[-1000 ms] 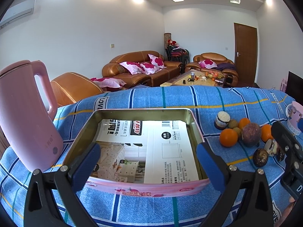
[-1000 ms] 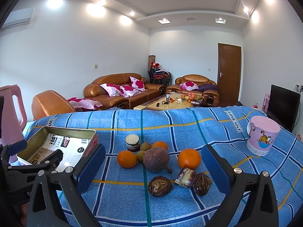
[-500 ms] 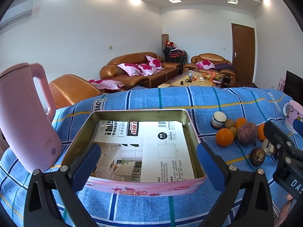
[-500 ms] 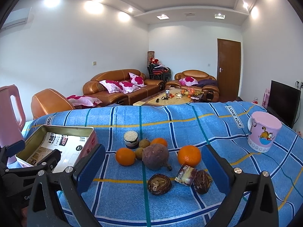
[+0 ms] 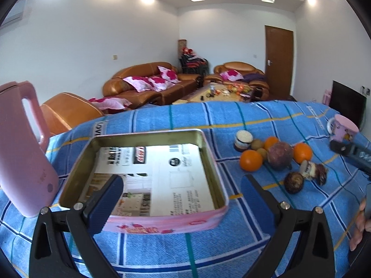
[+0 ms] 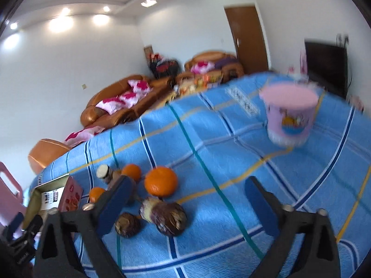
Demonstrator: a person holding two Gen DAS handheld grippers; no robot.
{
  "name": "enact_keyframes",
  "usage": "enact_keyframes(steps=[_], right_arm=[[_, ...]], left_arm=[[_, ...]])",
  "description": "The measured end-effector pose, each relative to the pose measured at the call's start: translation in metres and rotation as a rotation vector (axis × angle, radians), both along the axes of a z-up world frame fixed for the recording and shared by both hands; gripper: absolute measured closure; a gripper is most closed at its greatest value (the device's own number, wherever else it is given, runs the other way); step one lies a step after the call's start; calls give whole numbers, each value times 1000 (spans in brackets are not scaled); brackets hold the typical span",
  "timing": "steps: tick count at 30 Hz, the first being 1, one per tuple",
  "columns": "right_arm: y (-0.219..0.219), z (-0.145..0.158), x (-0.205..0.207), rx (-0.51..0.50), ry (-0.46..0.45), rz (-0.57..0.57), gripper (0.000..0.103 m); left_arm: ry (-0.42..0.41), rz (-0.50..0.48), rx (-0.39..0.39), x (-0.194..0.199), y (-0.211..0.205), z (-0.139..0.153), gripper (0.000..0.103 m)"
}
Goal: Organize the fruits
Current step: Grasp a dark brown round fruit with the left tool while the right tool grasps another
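- Hovering at the near end of the pink tin [image 5: 162, 225], the left hand-held gripper [image 5: 182, 199] has its blue pads spread wide; one pad shows over the tin's near left corner, the other outside the tin's right wall, and neither presses on it.
- The tin is an open rectangular box lined with a printed sheet [image 5: 160, 173], and no fruit lies in it.
- The fruits lie in a loose cluster on the blue checked cloth [image 5: 231, 120] over the worktop, to the right of the tin and apart from it.
- The cluster holds a near orange [image 5: 251, 160], a far orange [image 5: 302, 153], a third orange [image 5: 270, 142] behind, a round purple-brown fruit [image 5: 279, 155], two small green-brown fruits [image 5: 257, 144], a small jar [image 5: 243, 137], and dark wrinkled pieces [image 5: 294, 182] at the front.
- The right hand-held gripper [image 6: 187, 205] has just been closing yet stands well apart, with only cloth between its pads; the view is tilted and blurred.
- Its left pad overlaps the purple-brown fruit in that view; contact cannot be told.
- A pink kettle [image 5: 20, 153] stands left of the tin, and a pink mug [image 5: 343, 131] stands at the far right.
- Fingers [image 5: 359, 227] of a person show at the right edge.
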State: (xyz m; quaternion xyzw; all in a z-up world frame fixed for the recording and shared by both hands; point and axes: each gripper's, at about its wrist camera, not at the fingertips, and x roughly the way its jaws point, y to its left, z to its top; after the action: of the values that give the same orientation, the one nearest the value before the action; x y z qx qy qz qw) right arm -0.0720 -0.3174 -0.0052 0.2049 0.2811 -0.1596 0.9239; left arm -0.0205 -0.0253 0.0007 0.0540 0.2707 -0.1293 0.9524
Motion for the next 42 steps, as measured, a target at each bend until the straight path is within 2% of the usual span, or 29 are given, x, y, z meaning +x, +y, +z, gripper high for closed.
enact_keyframes(steps=[1,4,9,13,17,19,22,27,33,35,37,42], right_arm=[[1,-3,2,5,18,13,31],[8,-12,8,19,72,73,40],[18,-19,11,17,126,146,40],[13,-32,15,77,179,171,40],[14,-31,17,72,177,179,40],[15,-31,18,79,181,200,67],[12,-30,15,104,164,185,67],[3,-13,-1,138,37,145,67],[-7,3,-17,97,-48,34,67],[-13,3,-18,106,-52,5,67],[-19,2,-20,122,-55,-15,67],[-19,1,-16,135,-44,-10,67]], left_arm=[[2,-12,-2,-2,-2,0,0],[-1,-33,1,-2,-1,2,0],[-2,-74,-5,-7,-6,4,0],[-12,-107,3,-9,-10,2,0],[-6,-175,3,-12,-16,1,0],[0,-217,-4,-14,-19,1,0],[6,-240,-18,-18,-25,1,0],[59,-297,8,-23,-55,5,0],[116,-354,107,-15,-120,4,1],[132,-349,144,-10,-136,-3,8],[177,-339,170,-2,-147,-13,21],[247,-299,178,12,-163,-30,33]])
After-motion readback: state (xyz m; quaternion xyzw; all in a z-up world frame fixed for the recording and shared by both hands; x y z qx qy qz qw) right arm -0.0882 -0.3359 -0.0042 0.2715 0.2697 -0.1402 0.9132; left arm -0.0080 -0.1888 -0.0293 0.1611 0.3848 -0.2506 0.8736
